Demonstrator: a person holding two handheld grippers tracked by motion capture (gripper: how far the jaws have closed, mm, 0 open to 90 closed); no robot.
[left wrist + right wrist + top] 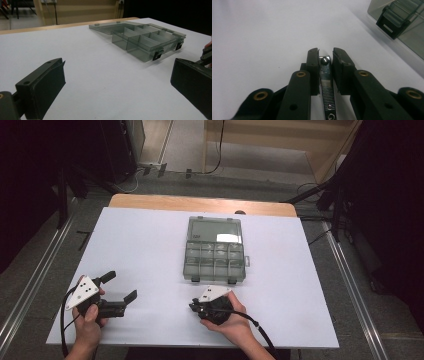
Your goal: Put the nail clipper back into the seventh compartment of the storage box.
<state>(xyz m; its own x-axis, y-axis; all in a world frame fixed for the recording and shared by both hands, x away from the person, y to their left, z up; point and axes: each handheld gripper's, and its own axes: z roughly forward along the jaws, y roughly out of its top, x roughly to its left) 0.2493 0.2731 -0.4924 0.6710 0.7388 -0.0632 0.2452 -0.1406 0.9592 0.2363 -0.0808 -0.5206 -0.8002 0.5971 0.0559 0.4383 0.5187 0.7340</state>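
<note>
**Clamped on the nail clipper, just short of the open organiser box**

While the right gripper (325, 56) sits nearest the person, just in front of the organiser box (215, 251), its two black jaws stand closed on a nail clipper (326, 82) that lies on the table (145, 250). The clipper is a slim strip of bright metal with a ridged file face and a round rivet at its head; the pads (313, 68) press its two long edges, and its head barely clears their tips. To lift it well, I would judge that the grip should stay square on those edges and the rise should be straight, since polished steel can slip or twist between flat rubber pads. A slow carry toward a front compartment looks safest.

To the left of the box and also short of it, the left gripper (120, 286) rests with its jaws wide apart and nothing between them; its pads (50, 86) are matt, dark and blocky.

Farther off, the box is smoky translucent plastic, rectangular, with thin dividers making small compartments, two black latches on its near wall, and its lid laid flat open behind it. Under it, the table surface is smooth, pale and matt.
</note>
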